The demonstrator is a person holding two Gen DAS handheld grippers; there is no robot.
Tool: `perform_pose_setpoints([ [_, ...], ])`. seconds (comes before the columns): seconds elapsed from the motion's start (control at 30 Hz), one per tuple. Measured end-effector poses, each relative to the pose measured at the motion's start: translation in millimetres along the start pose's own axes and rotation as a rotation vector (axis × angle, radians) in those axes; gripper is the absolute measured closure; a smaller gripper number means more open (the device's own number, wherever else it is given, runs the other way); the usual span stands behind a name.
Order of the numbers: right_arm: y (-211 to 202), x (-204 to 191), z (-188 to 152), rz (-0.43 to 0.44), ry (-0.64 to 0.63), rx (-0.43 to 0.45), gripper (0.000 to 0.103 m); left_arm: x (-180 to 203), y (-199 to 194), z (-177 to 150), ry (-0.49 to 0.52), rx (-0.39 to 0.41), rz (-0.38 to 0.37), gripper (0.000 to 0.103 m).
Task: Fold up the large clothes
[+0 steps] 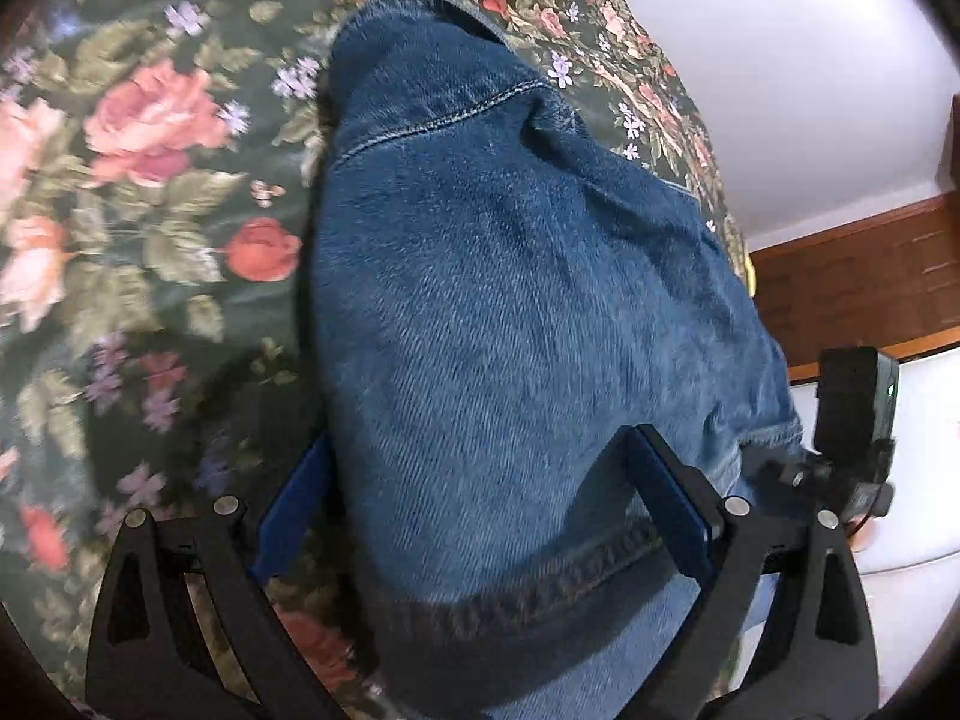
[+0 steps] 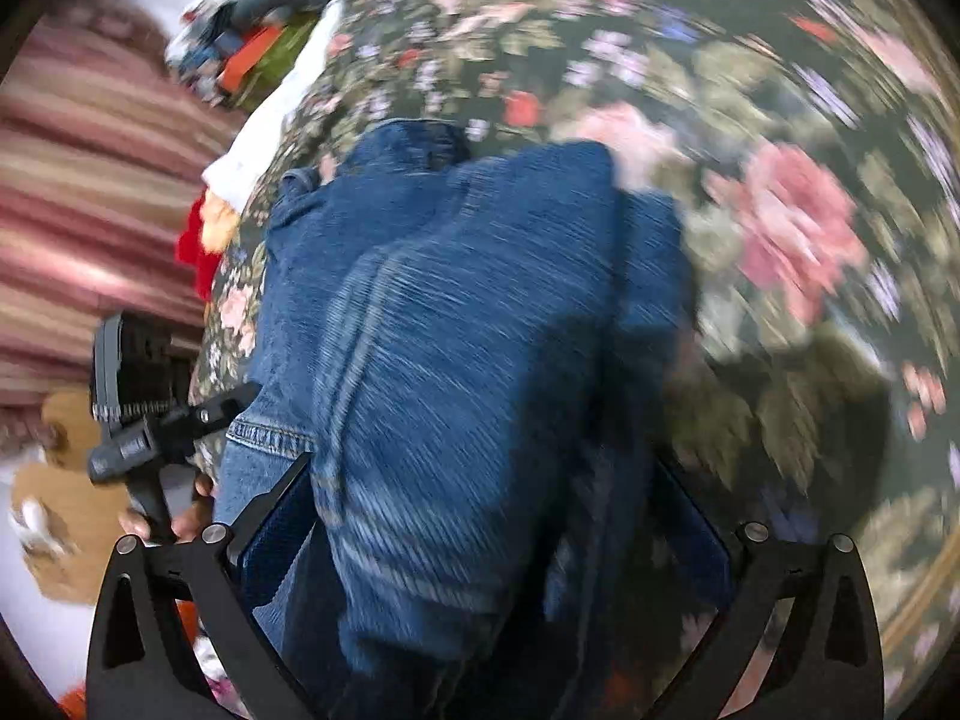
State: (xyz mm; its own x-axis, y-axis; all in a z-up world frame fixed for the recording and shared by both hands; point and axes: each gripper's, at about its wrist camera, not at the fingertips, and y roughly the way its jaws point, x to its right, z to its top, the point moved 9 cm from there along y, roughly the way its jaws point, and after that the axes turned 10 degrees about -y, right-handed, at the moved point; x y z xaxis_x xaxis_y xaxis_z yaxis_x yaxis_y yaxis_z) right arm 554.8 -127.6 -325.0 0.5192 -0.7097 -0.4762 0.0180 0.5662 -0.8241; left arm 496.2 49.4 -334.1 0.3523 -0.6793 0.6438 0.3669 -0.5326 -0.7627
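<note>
Blue denim jeans [image 1: 510, 300] lie bunched in thick folds on a floral bedspread [image 1: 150, 180]. My left gripper [image 1: 480, 498] stands with its fingers wide apart, and the hem end of the jeans fills the gap and covers the left fingertip. In the right wrist view the jeans [image 2: 468, 330] run up from my right gripper [image 2: 480, 516], whose fingers are also wide apart with denim between them. This view is blurred by motion. The left gripper's body [image 2: 132, 414] and a hand [image 2: 180, 516] show at the left edge there.
The bed edge runs along the right in the left wrist view, with a white wall [image 1: 780, 90] and wooden panelling [image 1: 870, 276] beyond. A pile of coloured clothes [image 2: 252, 54] and a striped curtain [image 2: 90, 210] lie past the bed's left side.
</note>
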Motion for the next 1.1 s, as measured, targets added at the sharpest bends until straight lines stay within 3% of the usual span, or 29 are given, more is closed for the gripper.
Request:
perform_pose_setpoints([
  [0.2, 12.8, -9.7, 14.0, 0.060, 0.008, 0.040, 0.003, 3.4, 15.6, 9.7, -0.055, -0.008, -0.063, 0.007],
  [0.4, 14.3, -15.4, 13.2, 0.101, 0.089, 0.062, 0.031, 7.0, -1.9, 0.1, -0.026, 0.031, -0.044, 0.027],
  [0.53, 6.4, -30.0, 6.0, 0.085, 0.077, 0.067, 0.043, 19.0, -20.6, -8.1, 0.052, 0.072, 0.008, 0.034],
  [0.7, -18.6, -51.4, 6.2, 0.068, 0.052, 0.087, 0.061, 35.4, -55.6, -14.9, 0.128, 0.120, -0.006, 0.045],
  [0.93, -58.5, -85.0, 7.3, 0.015, 0.014, 0.151, 0.068, 79.6, -119.3, -26.6, 0.283, 0.214, -0.012, 0.051],
  [1.1, -98.1, -123.9, 15.1, 0.000, -0.029, 0.219, 0.068, 95.0, -165.5, -29.2, 0.320, 0.272, -0.046, 0.052],
])
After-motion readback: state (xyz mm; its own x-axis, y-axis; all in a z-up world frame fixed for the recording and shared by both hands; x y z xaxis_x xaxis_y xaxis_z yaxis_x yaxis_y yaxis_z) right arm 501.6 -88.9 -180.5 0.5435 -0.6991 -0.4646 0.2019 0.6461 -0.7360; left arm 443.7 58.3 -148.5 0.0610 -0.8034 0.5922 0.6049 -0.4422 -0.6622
